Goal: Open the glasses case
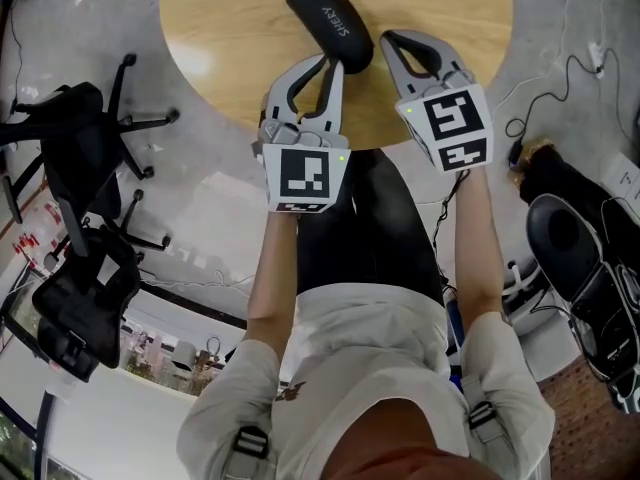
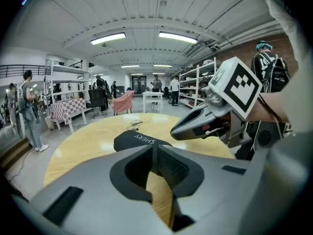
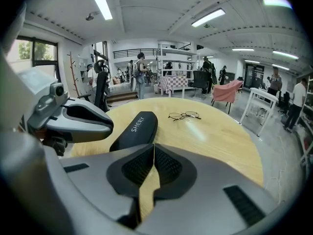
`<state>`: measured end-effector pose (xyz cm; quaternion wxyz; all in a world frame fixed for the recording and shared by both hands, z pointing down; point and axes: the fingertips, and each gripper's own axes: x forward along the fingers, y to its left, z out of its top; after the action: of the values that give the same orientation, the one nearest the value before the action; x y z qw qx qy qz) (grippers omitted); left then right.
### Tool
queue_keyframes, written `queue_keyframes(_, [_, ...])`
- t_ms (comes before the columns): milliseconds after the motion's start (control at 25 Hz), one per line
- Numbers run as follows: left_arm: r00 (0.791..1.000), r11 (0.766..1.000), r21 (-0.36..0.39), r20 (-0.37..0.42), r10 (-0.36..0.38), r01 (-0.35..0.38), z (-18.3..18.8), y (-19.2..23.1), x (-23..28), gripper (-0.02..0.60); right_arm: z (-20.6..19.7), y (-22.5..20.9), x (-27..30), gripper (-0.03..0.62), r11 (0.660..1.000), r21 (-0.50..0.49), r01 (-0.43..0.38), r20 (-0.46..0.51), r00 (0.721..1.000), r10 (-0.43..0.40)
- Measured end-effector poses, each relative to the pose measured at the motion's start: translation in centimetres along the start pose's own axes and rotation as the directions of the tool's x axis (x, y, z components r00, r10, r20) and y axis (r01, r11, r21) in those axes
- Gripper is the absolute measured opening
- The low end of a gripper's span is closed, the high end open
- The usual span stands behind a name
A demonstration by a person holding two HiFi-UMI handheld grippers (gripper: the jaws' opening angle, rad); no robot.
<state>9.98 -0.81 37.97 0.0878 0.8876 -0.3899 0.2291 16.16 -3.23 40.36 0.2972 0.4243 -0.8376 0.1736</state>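
Glasses case (image 1: 330,20): closed. Left gripper (image 1: 332,64), right gripper (image 1: 392,40): both clenched, empty. Best to part the jaws first, then pin the base and lift the lid.

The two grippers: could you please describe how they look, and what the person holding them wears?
The left gripper and right gripper are light grey, with curved jaws lined by black ribbed pads. Each carries a white cube printed with black square markers. The person wears a pale short-sleeved shirt and dark trousers.
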Motion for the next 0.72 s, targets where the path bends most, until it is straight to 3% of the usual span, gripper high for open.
queue_keyframes(160, [1.0,1.0,0.024,-0.01,-0.006,0.006,-0.6,-0.5,-0.1,0.037,-0.1,-0.7,1.4,0.021,1.0,-0.009,-0.007,-0.01,1.0,0.007])
queue_keyframes(280, [1.0,1.0,0.012,-0.005,-0.029,0.029,-0.8,-0.8,-0.2,0.091,0.4,-1.0,2.3,0.021,0.999,-0.028,-0.017,0.003,1.0,0.017])
queue_keyframes(480, [0.999,0.999,0.0,-0.006,-0.047,0.047,-1.5,-0.9,-0.2,0.127,0.2,-0.9,3.5,0.021,0.998,-0.051,-0.047,-0.025,0.999,0.046])
queue_keyframes(720, [1.0,0.999,-0.032,0.012,-0.017,0.018,-1.2,0.2,-0.3,0.135,-1.1,0.1,3.7,0.021,0.995,-0.048,-0.086,-0.074,0.994,0.083])
